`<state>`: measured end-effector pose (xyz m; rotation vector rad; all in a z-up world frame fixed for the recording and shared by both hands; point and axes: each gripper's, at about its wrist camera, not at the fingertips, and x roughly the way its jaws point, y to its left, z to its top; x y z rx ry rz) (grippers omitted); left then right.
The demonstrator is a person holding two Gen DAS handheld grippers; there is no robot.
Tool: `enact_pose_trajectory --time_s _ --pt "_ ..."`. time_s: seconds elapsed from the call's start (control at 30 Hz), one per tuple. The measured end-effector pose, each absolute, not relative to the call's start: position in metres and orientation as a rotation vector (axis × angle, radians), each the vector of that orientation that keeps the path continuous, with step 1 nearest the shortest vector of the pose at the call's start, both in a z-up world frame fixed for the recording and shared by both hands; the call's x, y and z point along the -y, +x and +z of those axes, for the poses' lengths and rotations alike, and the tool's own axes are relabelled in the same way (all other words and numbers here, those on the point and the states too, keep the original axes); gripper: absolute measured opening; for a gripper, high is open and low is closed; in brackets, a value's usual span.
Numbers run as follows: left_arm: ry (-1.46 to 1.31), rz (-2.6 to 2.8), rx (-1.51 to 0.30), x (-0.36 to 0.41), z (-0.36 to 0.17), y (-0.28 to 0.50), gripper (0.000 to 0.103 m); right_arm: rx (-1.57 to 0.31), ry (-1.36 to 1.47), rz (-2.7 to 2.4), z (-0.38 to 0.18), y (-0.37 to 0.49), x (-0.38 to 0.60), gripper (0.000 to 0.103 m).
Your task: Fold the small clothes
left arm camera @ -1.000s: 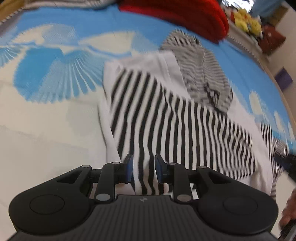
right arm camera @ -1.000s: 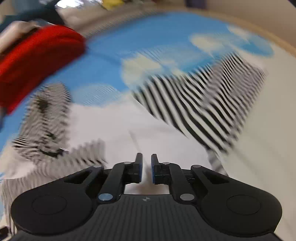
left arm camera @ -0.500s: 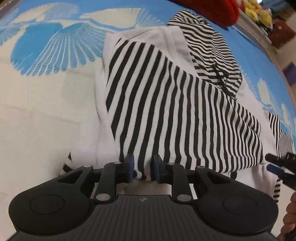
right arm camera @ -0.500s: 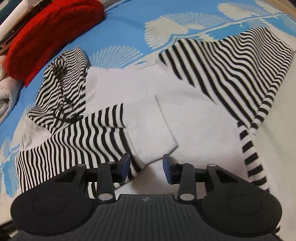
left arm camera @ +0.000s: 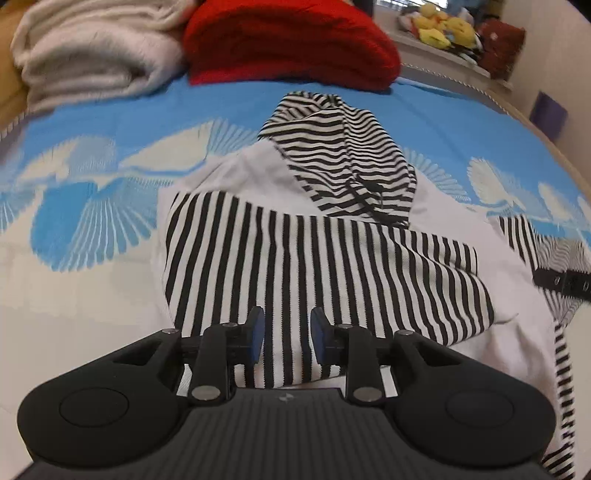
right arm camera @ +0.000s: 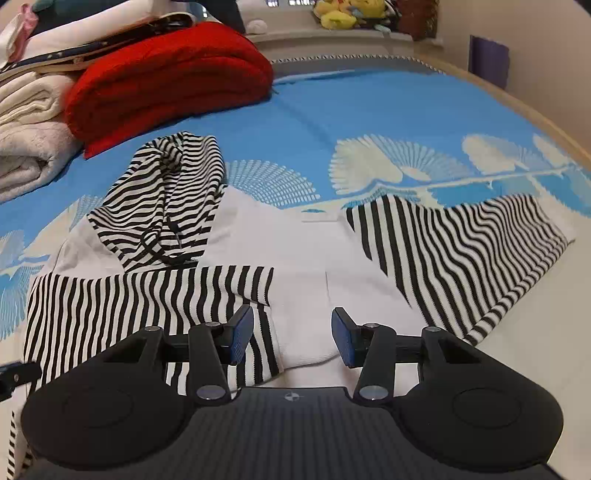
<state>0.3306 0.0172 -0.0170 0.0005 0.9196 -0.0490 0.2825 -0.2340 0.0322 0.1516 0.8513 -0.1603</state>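
A small white hoodie (left arm camera: 255,173) with black-and-white striped hood and sleeves lies flat on the bed. Its left sleeve (left arm camera: 314,266) is folded across the body. The hood (right arm camera: 166,195) lies at the far end, and the other sleeve (right arm camera: 461,251) spreads out to the right. My left gripper (left arm camera: 286,339) is open just above the folded sleeve's near edge, holding nothing. My right gripper (right arm camera: 291,338) is open wide over the hoodie's white hem (right arm camera: 306,321), holding nothing. The right gripper's fingers (left arm camera: 561,282) show at the left wrist view's right edge.
The bed cover (right arm camera: 369,122) is blue with white fan patterns. A folded red blanket (right arm camera: 166,81) and a cream blanket (left arm camera: 92,51) lie at the head of the bed. Plush toys (left arm camera: 443,29) sit on a ledge behind. The bed's edge (right arm camera: 554,125) runs along the right.
Both grippers have drawn back and up from the hoodie. The right gripper has opened from nearly shut to wide. The left sleeve stays folded across the body.
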Motion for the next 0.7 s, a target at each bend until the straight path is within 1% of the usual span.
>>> enact_pose_trajectory --time_s 0.2,0.27,0.43,0.7 --pt "0.038 -0.097 -0.881 0.006 -0.012 0.319 0.036 -0.821 0.092 -0.15 0.042 0.272 0.238 0.049" --pt "0.052 -0.106 -0.871 0.011 -0.013 0.317 0.043 -0.812 0.077 -0.152 0.043 0.271 0.242 0.049" --pt "0.048 -0.093 -0.881 0.013 -0.018 0.322 0.043 -0.834 0.079 -0.173 0.035 0.274 0.259 0.049" --pt "0.033 -0.073 -0.886 0.01 -0.021 0.334 0.049 -0.862 0.052 -0.182 0.025 0.278 0.287 0.049"
